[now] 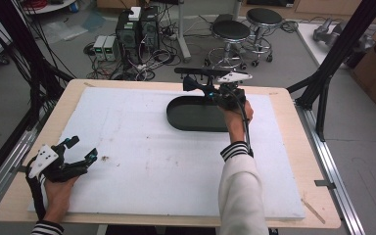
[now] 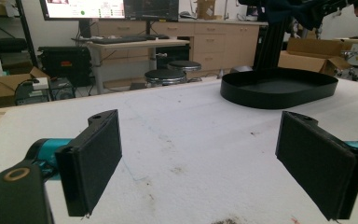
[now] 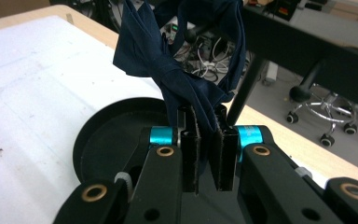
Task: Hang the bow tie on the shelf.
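Note:
A dark blue bow tie (image 3: 177, 60) is pinched between the pads of my right gripper (image 3: 207, 154), which is shut on its knot. The tie hangs over the far part of a black oval tray (image 3: 105, 140). From above, the right gripper (image 1: 210, 93) sits at the tray's (image 1: 176, 120) far right rim with the tie (image 1: 192, 84) sticking out to its left. My left gripper (image 1: 82, 148) rests at the table's near left corner, open, with nothing between its wide-apart pads (image 2: 95, 158). The left gripper view looks across the white mat to the tray (image 2: 242, 95).
A white foam mat (image 1: 142, 161) covers most of the wooden table (image 1: 293, 147). Small brown specks (image 1: 105, 158) lie on the mat near the left gripper. Beyond the far edge stand stools (image 1: 231, 32), computer boxes and cables on the floor.

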`<action>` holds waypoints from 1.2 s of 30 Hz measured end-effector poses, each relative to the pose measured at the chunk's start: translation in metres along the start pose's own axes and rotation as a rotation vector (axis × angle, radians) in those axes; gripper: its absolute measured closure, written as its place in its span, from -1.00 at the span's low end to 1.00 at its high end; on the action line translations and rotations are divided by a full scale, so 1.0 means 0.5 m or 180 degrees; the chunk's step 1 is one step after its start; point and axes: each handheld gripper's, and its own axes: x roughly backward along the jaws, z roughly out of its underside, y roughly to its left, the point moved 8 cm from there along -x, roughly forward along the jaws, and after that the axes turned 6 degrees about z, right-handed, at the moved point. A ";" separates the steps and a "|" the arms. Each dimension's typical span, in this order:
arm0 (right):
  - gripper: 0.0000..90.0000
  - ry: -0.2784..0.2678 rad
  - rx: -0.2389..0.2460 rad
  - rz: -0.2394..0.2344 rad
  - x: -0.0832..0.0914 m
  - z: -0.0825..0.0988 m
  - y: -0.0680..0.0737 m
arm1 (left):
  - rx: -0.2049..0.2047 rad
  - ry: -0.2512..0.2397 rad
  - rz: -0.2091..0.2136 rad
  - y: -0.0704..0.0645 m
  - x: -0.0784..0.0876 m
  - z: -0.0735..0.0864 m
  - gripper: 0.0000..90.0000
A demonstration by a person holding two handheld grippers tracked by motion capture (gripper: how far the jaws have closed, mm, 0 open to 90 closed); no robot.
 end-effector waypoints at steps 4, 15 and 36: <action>0.85 0.0059 -0.0031 0.0013 -0.013 0.009 0.000 | 0.0005 -0.0003 0.0000 0.000 0.000 0.000 -0.68; 0.85 0.0274 -0.0094 0.0035 -0.039 0.047 -0.003 | -0.0005 -0.0006 0.0014 0.000 0.001 0.000 -0.68; 0.10 0.0444 -0.0244 0.0176 -0.056 0.074 -0.016 | -0.0018 -0.0036 0.0026 -0.001 0.003 -0.001 -0.68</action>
